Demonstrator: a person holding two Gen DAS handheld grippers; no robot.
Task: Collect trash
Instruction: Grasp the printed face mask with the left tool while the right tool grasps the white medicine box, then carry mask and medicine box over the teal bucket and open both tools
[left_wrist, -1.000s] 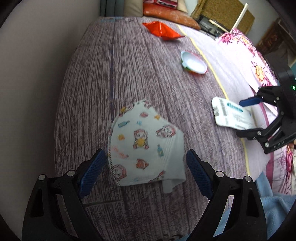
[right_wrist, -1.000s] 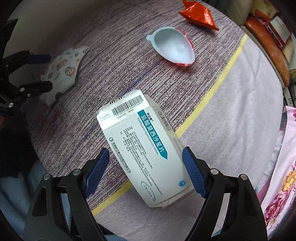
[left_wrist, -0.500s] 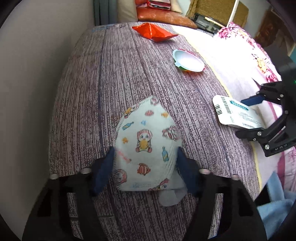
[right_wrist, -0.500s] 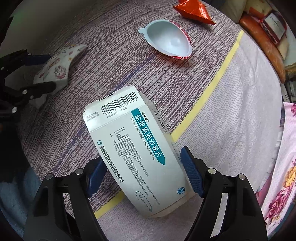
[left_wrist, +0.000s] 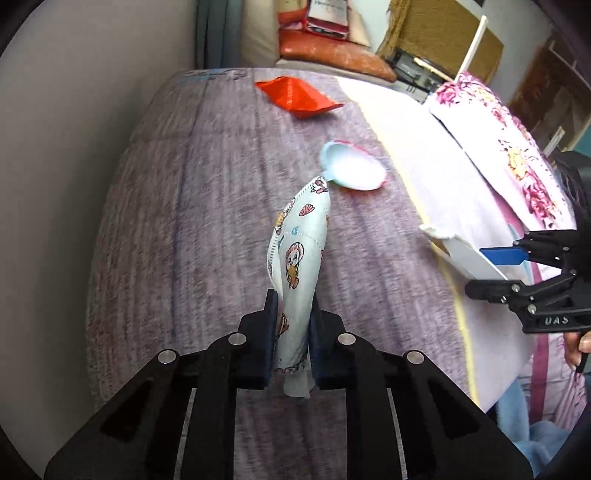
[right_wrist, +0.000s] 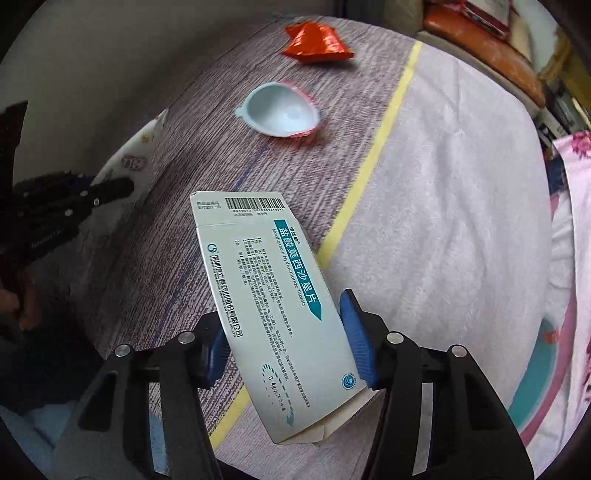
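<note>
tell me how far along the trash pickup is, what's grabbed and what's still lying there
Nothing looks binned yet; no bin is in view. In hand: the left gripper is shut on the cartoon face mask, and the right gripper is shut on the medicine box. Left on the purple bedspread: the red wrapper and the small white cup.

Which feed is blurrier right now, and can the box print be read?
Left wrist view: motion blur smears the bedspread and cup; the mask in the left gripper stays fairly sharp. Right wrist view: crisper, medicine box print legible; fisheye bends both edges.
</note>
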